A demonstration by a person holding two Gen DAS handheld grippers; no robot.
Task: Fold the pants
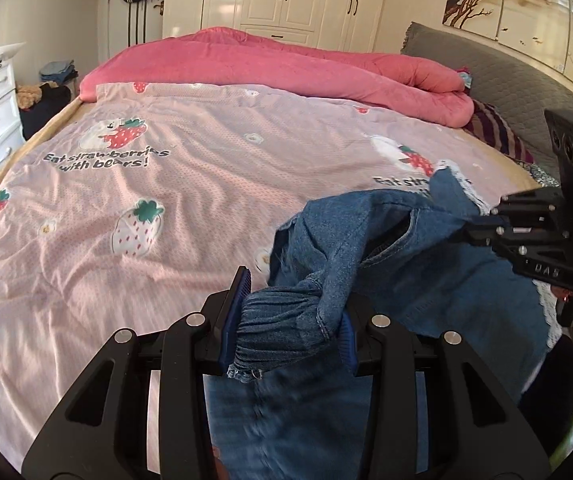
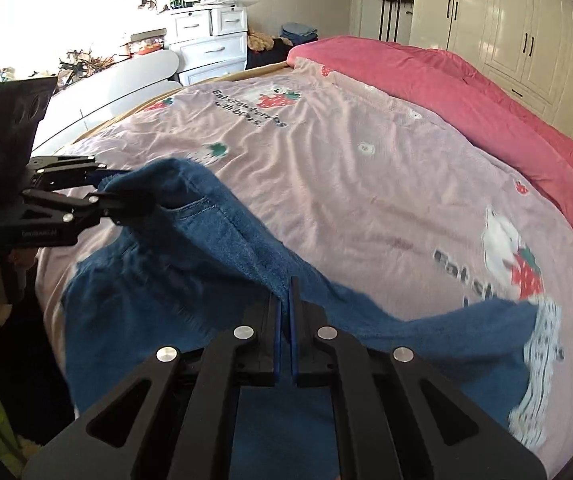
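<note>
Blue denim pants [image 1: 406, 264] with white lace trim lie at the near edge of the bed and are lifted by both grippers. My left gripper [image 1: 286, 320] is shut on the gathered elastic waistband. It shows at the left of the right wrist view [image 2: 106, 196], gripping a raised corner. My right gripper [image 2: 286, 312] is shut on a denim edge of the pants [image 2: 214, 240]. It shows at the right of the left wrist view [image 1: 482, 224]. The lace hem [image 2: 542, 360] hangs at the right.
A pink strawberry-print sheet [image 1: 166, 208] covers the bed. A rolled pink quilt [image 1: 286, 64] lies along the far side. A grey headboard [image 1: 498, 76] is at the right. White drawers [image 2: 206, 36] and a wardrobe [image 2: 526, 32] stand beyond.
</note>
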